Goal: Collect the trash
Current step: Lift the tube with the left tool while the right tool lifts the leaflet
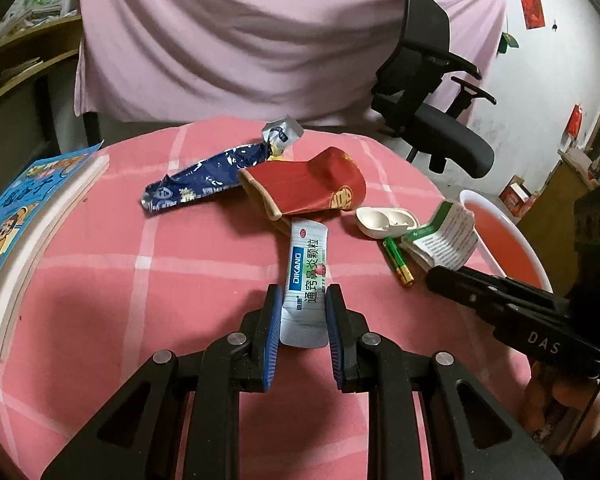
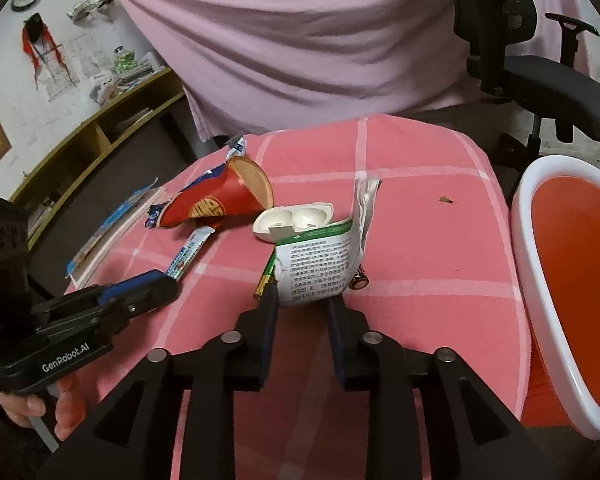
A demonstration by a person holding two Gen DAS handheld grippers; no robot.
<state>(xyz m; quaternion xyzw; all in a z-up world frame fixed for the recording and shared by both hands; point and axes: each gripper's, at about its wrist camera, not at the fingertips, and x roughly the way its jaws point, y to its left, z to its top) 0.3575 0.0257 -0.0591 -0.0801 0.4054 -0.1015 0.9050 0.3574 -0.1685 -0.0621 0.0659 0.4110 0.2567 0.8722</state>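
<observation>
Left wrist view only: blue foil wrapper in full, and a comic book at the desk's left edge. Right wrist view only: a second, dark battery behind the green-and-white box, and the whole white-rimmed red bin beside the desk.

Both views: red paper cup on its side, open white earbud case, green battery.

Left claw: jaws apart, the white sachet lying between the pads, its near end inside the gap; whether the pads touched it could not be told.

Right claw: jaws apart, the box's near edge just between the tips.
</observation>
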